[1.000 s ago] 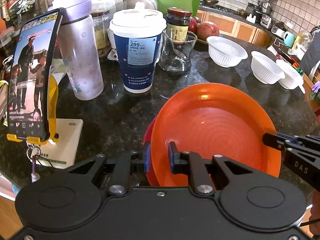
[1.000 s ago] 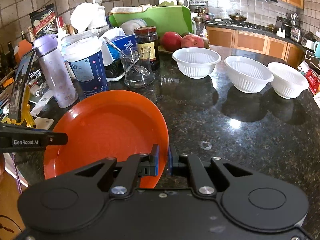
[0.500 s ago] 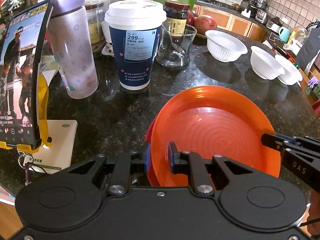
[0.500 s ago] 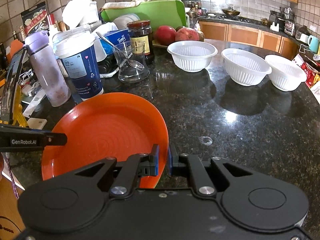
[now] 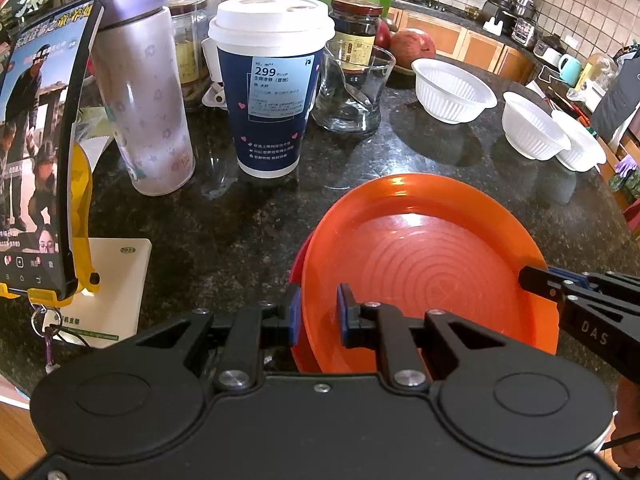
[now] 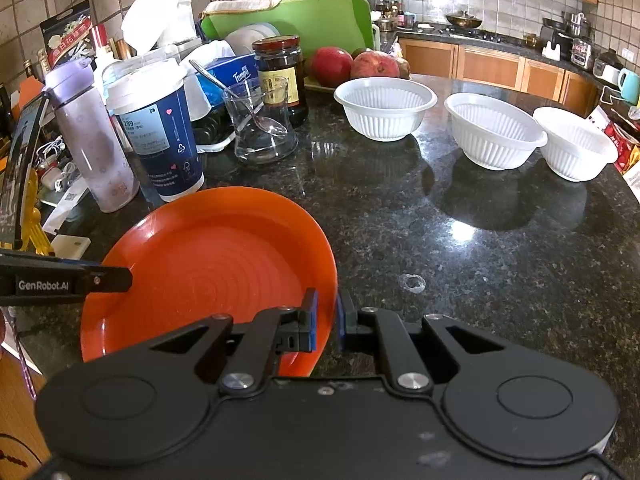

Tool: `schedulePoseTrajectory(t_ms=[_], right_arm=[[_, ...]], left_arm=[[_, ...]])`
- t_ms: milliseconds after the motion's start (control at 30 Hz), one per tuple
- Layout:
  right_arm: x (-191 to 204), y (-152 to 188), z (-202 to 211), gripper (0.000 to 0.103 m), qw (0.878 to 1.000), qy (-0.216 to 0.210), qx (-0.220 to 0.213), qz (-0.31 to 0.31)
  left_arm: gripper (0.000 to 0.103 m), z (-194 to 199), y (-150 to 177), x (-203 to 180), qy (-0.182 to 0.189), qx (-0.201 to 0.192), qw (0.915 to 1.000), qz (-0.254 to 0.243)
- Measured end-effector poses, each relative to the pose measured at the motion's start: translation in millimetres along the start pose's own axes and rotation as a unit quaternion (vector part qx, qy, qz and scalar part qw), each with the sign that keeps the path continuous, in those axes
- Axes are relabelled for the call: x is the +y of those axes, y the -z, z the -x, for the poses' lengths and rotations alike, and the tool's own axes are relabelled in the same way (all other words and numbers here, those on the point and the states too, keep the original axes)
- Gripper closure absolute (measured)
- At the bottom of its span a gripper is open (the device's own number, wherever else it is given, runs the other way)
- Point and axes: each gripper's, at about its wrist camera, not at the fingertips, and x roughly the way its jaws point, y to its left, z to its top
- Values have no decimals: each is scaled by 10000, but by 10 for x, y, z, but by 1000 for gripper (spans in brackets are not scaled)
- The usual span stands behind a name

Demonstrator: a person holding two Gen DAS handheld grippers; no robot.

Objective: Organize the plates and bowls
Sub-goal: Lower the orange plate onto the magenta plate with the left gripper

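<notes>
Left wrist view – both tongs (image 5: 318,312) (image 6: 326,322) still pinching orange plate (image 5: 432,264) rim, cup (image 5: 270,92) looming nearer than before.

My right gripper (image 6: 325,322) is clamped on the near right rim of the orange plate (image 6: 208,264), one blue pad inside, one outside. My left gripper (image 6: 120,279) reaches in at the plate's left edge. Beyond the plate stand a blue cup (image 6: 160,136), a purple bottle (image 6: 94,148) and a glass (image 6: 260,128) holding a spoon. Three white bowls (image 6: 384,108) sit in a row on the dark counter (image 6: 480,260).
</notes>
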Motion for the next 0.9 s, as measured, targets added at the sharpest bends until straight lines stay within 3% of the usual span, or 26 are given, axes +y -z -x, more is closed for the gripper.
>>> schedulePoseTrajectory(t_ms=[733, 900], right_arm=[[-14, -13, -46, 89, 9999, -138, 75, 20], [8, -15, -35, 89, 9998, -199, 56, 51]], left_arm=[[80, 53, 10, 12, 15, -35, 10000, 45], [80, 51, 18, -1, -226, -113, 9997, -24]])
